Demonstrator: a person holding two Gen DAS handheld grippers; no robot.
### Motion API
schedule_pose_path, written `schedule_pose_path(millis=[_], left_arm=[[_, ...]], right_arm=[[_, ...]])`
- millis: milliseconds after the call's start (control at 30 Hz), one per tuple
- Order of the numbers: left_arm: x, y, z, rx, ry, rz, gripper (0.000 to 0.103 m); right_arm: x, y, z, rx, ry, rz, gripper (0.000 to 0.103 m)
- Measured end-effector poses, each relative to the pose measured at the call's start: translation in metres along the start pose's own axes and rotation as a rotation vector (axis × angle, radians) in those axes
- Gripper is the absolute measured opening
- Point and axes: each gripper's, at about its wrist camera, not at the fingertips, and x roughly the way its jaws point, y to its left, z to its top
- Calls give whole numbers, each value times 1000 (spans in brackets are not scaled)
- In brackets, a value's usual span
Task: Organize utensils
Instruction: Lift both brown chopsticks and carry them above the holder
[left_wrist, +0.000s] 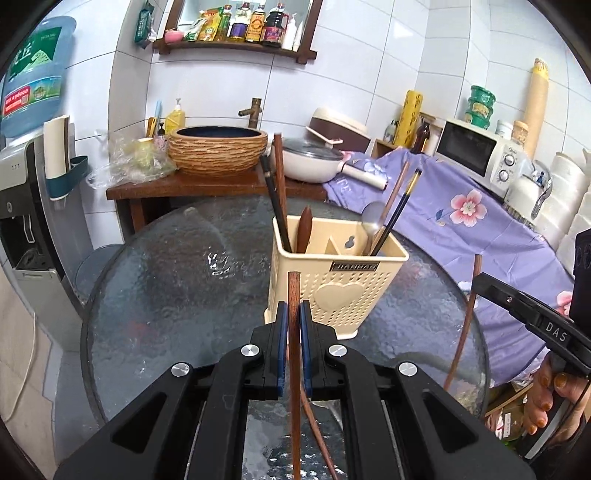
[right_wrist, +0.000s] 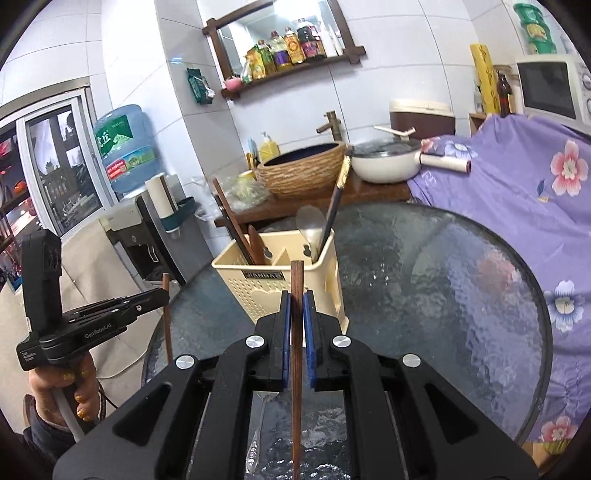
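A cream utensil holder (left_wrist: 338, 280) stands on the round glass table (left_wrist: 166, 295); it also shows in the right wrist view (right_wrist: 280, 280). It holds dark chopsticks, a wooden spoon and a metal spoon (left_wrist: 371, 219). My left gripper (left_wrist: 294, 314) is shut on a brown wooden chopstick (left_wrist: 294, 354), held upright just in front of the holder. My right gripper (right_wrist: 296, 306) is shut on another brown wooden chopstick (right_wrist: 296, 354), also upright before the holder. That chopstick also shows at the right in the left wrist view (left_wrist: 469, 314). A metal spoon (right_wrist: 258, 435) lies on the table under my right gripper.
Behind the table a wooden stand (left_wrist: 192, 184) carries a woven basin (left_wrist: 218, 147) and a white pan (left_wrist: 310, 162). A purple flowered cloth (left_wrist: 480, 221) covers the counter at the right with a microwave (left_wrist: 476, 151). A water dispenser (left_wrist: 26, 192) stands at the left.
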Motion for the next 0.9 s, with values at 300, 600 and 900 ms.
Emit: schedule_pose_path(millis=[300,600,900], left_arm=[[-21,-11,11,36,-55,-15,6],[-35,-22,30,75,-85,-40,6],[-61,-38,77,106,-157,-74,6]], right_arm=[[-13,12,17,-35,-30,39,7],[-23,31,44,-89,-58,51,7],[-33,49,92,-117,-90,58,7]])
